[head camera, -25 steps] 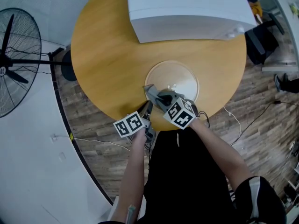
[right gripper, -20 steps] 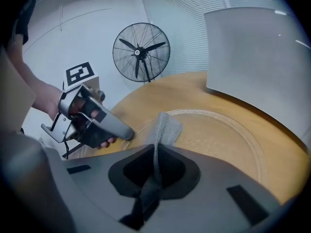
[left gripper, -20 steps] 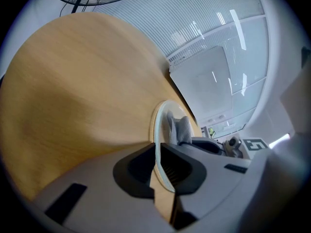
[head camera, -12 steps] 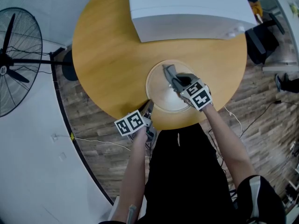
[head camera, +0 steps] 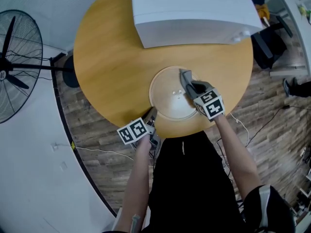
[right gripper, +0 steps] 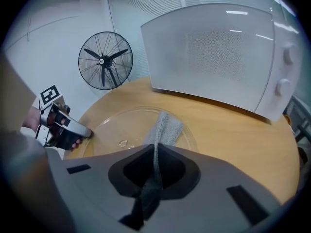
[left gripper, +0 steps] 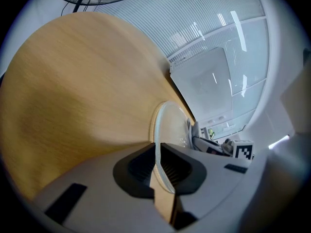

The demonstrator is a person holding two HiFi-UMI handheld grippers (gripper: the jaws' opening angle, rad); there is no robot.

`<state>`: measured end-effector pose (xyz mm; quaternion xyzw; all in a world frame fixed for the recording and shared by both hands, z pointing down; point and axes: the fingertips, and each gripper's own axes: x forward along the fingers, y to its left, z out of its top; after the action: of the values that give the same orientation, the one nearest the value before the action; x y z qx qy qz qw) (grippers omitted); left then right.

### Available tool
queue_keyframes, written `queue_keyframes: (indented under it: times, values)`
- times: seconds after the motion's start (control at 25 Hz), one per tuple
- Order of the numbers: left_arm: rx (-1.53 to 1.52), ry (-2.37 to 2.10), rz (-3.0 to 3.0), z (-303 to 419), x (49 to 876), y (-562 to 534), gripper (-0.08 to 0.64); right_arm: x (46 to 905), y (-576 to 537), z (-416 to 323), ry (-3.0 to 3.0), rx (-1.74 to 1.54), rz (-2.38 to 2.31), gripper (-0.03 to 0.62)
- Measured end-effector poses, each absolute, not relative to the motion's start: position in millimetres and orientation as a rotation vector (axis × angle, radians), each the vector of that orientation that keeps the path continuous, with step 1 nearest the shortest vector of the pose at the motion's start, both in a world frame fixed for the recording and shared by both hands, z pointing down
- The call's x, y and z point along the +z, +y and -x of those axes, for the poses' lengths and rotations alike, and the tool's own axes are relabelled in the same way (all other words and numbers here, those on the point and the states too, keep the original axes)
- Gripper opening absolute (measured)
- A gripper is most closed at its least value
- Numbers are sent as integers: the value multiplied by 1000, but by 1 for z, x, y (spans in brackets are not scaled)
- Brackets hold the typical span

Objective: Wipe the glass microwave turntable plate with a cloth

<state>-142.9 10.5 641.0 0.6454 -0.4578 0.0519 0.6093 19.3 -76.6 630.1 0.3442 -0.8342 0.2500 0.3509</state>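
The clear glass turntable plate (head camera: 170, 98) lies flat on the round wooden table (head camera: 112, 57), near its front edge. My left gripper (head camera: 151, 112) is shut on the plate's near-left rim (left gripper: 158, 152), which runs between its dark pads. A grey cloth (right gripper: 165, 125) is pinched in my right gripper (head camera: 185, 74), which is shut on it. The cloth's free end lies on the plate's far right part (right gripper: 116, 130). In the right gripper view the left gripper (right gripper: 87, 132) shows at the plate's left edge.
A white microwave (head camera: 189, 8) stands on the table just behind the plate, with its knobs (right gripper: 286, 69) on the right. A black standing fan (head camera: 14, 64) is on the floor to the left. Dark objects and cables lie on the wood floor (head camera: 272, 106) at the right.
My right gripper has carried the cloth across the plate, from the near-left edge by the left gripper to the far right side. The left gripper has kept its hold.
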Motion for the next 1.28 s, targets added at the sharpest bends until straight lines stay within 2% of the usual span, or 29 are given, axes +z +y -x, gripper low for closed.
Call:
queue_keyframes:
  times: [0.72,1.28]
  values:
    - [122,-1064,-1495,140,643,9,28,634,44,86,-2249,619,-572,25]
    - [141,-1109,-1519,141,641,10,35,577,42,35,-2267,654,-573,26]
